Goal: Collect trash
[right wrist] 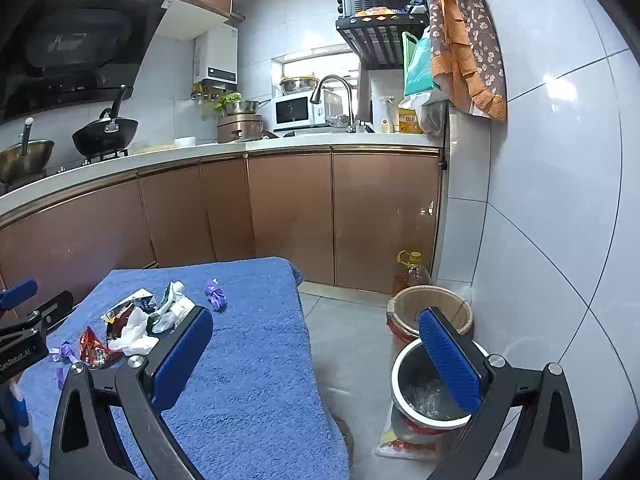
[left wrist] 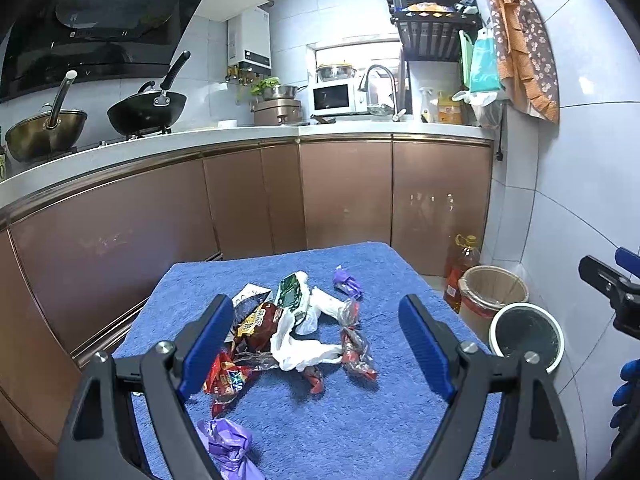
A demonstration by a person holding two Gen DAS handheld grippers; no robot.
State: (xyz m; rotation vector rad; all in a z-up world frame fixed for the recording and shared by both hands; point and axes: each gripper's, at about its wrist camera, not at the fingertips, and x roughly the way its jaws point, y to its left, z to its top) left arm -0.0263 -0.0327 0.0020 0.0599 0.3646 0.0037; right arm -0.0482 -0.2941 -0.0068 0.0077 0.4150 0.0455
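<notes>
Mostly the crumpled wrappers and white plastic bag (left wrist: 296, 332) lay mid-way along the blue towelled table (left wrist: 360, 420), uncollected; left gripper (left wrist: 316, 344) and right gripper (right wrist: 320, 364) gaped empty, white-rimmed bin (right wrist: 404, 360) beside its right edge.

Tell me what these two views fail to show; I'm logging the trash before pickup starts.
- Red snack wrapper: left wrist view, its left part is hidden behind the left hand-held gripper finger.
- Purple wrapper: cut off by the bottom edge.
- White-rimmed bin: right wrist view, the right hand-held gripper finger covers part of its contents.
- Wrapper print: too small to read.
</notes>
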